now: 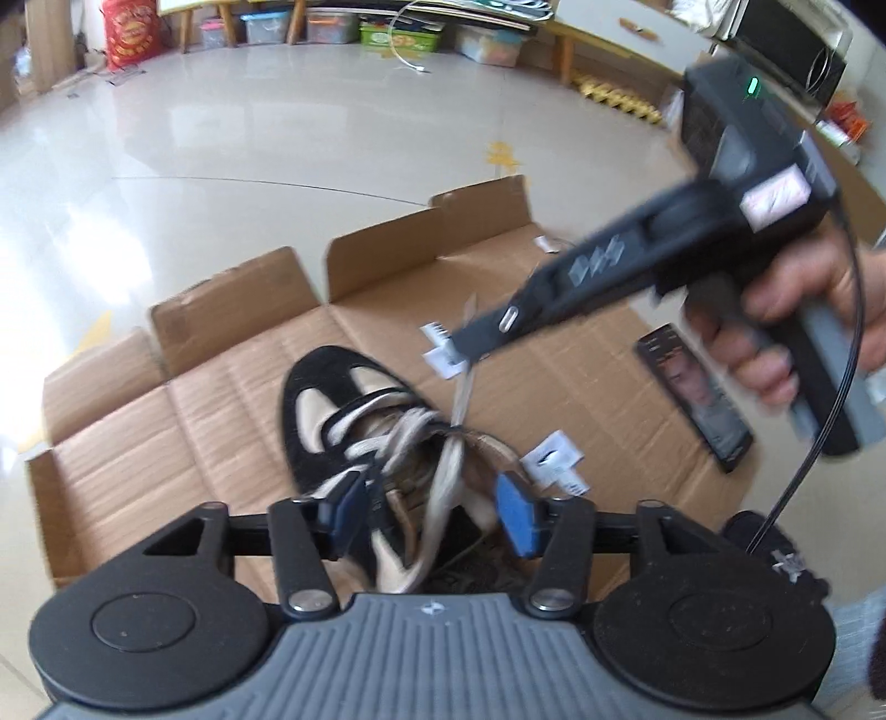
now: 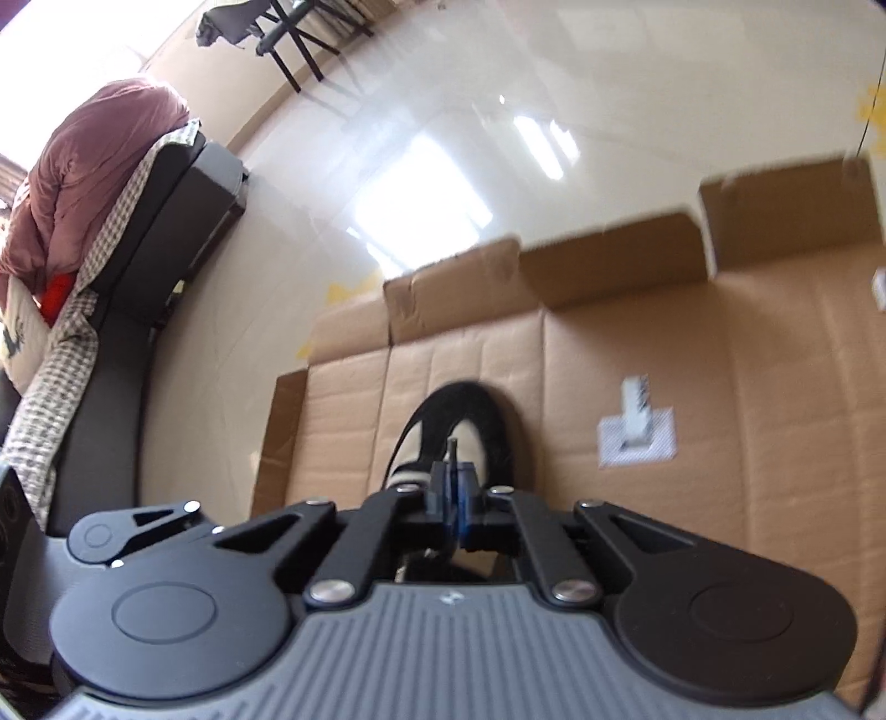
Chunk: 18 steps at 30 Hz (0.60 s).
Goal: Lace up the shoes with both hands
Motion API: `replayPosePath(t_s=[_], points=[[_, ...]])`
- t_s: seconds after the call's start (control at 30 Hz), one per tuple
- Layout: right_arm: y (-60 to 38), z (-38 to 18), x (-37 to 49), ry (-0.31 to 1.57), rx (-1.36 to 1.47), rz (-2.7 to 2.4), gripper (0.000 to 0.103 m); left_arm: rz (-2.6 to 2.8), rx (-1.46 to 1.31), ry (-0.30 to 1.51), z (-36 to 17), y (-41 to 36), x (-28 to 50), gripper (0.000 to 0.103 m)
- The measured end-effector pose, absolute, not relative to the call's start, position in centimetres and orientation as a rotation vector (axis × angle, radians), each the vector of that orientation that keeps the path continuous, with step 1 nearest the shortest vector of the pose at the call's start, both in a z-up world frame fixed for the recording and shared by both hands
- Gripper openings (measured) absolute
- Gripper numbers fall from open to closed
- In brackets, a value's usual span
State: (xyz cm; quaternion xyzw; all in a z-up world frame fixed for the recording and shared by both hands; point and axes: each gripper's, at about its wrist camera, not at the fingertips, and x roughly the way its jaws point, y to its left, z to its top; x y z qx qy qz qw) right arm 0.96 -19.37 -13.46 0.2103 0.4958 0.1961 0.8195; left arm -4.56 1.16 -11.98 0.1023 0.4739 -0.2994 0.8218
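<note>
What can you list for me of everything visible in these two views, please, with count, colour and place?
shoe: one, black and beige, on the cardboard under both tongs
lace: pale beige, crossed over the shoe, one strand rising to the right tongs
cardboard: one flattened brown box on the floor
phone: one, dark, on the cardboard at right
white tags: a few, on the cardboard
storage bins: several, mixed colours, along the far wall
sofa: dark, with pink bedding, at left in the right wrist view
left tongs: black, blue pads, open over the shoe
right tongs: black, shut on the lace
hand: one, holding the right tongs
</note>
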Motion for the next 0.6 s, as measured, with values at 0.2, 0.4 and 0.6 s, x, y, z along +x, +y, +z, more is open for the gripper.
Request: replayPosePath(t_s=[0.2, 0.4, 0.6], points=[[-21.0, -12.6, 0.6, 1.039, 0.437, 0.397, 0.003, -0.662, 0.214, 1.072, -13.2, 2.4, -4.8, 0.043], [-20.8, -13.0, 0.6, 1.052, 0.446, 0.413, 0.003, -0.717, 0.348, 1.109, -15.3, 1.5, -6.2, 0.022], [-20.9, -12.8, 0.7, 1.044, 0.445, 0.418, 0.003, -0.739, 0.371, 1.129, -14.8, 1.6, -6.0, 0.01]])
